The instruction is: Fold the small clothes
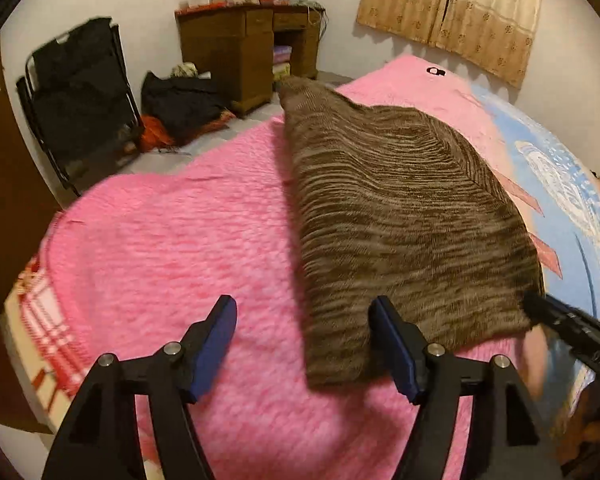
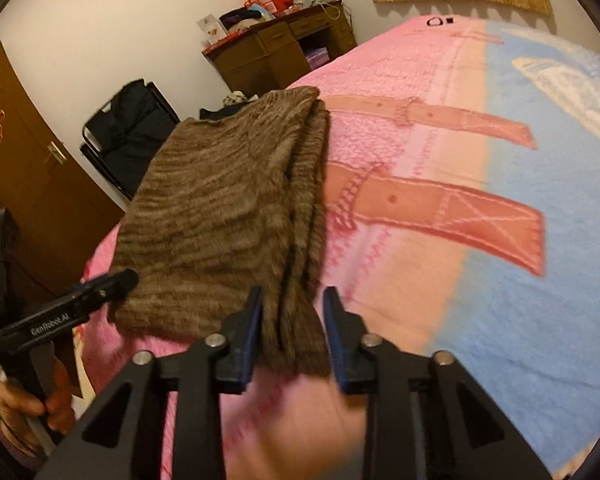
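Two released grippers, left gripper and right gripper, beside folded brown sweater.

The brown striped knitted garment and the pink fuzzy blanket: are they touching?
Touching. In the left wrist view the brown striped knitted garment lies flat on the pink fuzzy blanket, with no gap along its near edge.

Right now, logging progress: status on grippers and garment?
Left gripper open, near corner. Right gripper open, fingers astride near edge. Brown knit garment folded on pink blanket. Nothing in the way.

Dim warm indoor light, motion blur, heavy fisheye edge distortion.
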The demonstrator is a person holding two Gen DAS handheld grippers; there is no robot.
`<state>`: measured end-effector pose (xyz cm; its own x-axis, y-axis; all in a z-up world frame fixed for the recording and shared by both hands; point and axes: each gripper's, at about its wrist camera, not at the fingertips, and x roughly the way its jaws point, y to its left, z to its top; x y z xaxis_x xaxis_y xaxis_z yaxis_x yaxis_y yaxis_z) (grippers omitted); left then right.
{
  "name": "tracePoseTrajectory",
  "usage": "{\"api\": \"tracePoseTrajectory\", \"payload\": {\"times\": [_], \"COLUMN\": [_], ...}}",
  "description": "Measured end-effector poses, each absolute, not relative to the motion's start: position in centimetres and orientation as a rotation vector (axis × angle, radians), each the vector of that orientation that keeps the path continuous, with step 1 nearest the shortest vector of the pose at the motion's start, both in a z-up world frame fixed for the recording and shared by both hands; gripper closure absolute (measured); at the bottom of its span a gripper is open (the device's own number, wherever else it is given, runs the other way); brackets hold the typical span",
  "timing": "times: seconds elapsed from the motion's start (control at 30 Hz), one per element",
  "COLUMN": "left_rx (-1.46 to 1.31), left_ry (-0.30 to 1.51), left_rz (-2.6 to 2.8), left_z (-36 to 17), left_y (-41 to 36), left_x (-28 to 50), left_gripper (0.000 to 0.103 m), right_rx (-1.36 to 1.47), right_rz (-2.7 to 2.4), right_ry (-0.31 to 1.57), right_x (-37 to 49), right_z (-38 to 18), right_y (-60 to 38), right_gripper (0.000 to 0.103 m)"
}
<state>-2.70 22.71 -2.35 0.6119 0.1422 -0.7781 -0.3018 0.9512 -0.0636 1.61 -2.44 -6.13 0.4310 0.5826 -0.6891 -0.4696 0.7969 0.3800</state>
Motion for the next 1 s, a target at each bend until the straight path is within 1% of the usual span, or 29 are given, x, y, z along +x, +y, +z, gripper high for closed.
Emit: {"api": "tracePoseTrajectory", "payload": {"times": [0.03,0.13,0.2,0.27,0.3,0.37,0.4,0.43,0.47,0.57,0.7,0.83,0.93,1.0], "left_rx": [-0.179,-0.113,-0.07,-0.042,-0.041,-0.065,-0.077,-0.092,-0.104,-0.181,-0.256,-0.266,-0.286,-0.289], "left_ry": [0.869,0.851,0.842,0.838,0.837,0.841,0.852,0.879,0.9,0.961,1.023,1.002,0.987,0.97], "left_rz": [0.277,0.334,0.331,0.33,0.33,0.338,0.334,0.331,0.333,0.305,0.26,0.188,0.131,0.112], "left_z": [-2.1,-1.3,-0.6,-0.3,-0.2,-0.7,-1.1,-1.9,-2.3,-3.9,-5.3,-4.7,-4.0,-2.9], "left_y": [22.7,21.9,21.0,20.1,19.8,19.4,19.3,19.1,18.7,17.7,16.7,15.7,15.1,14.9], "left_x": [-3.3,-4.1,-4.2,-4.5,-4.7,-5.1,-4.9,-5.0,-4.9,-5.5,-5.7,-6.1,-6.6,-6.9], "left_gripper": [0.033,0.033,0.033,0.032,0.032,0.029,0.028,0.028,0.028,0.028,0.028,0.028,0.028,0.026], "right_rx": [0.134,0.154,0.179,0.196,0.189,0.156,0.139,0.122,0.105,0.089,0.084,0.071,0.09,0.098], "right_rz": [0.647,0.593,0.566,0.572,0.571,0.558,0.549,0.534,0.508,0.442,0.403,0.376,0.351,0.335], "right_ry": [0.906,0.86,0.832,0.812,0.805,0.779,0.764,0.75,0.737,0.751,0.845,0.868,0.847,0.819], "right_x": [1.1,-0.4,-0.9,-1.4,-1.5,-2.2,-2.6,-3.0,-3.5,-4.7,-5.9,-7.4,-8.3,-8.7], "right_z": [-6.0,-5.1,-4.0,-2.6,-2.0,-0.9,-0.5,-0.3,-0.3,-1.2,-3.1,-3.5,-2.7,-1.7], "right_y": [-3.0,-4.5,-4.8,-4.5,-4.2,-3.4,-3.0,-2.8,-2.5,-2.6,-2.4,-2.9,-4.0,-4.6], "right_gripper": [0.062,0.06,0.051,0.036,0.033,0.022,0.018,0.012,0.007,0.007,0.007,0.007,0.002,0.002]}}
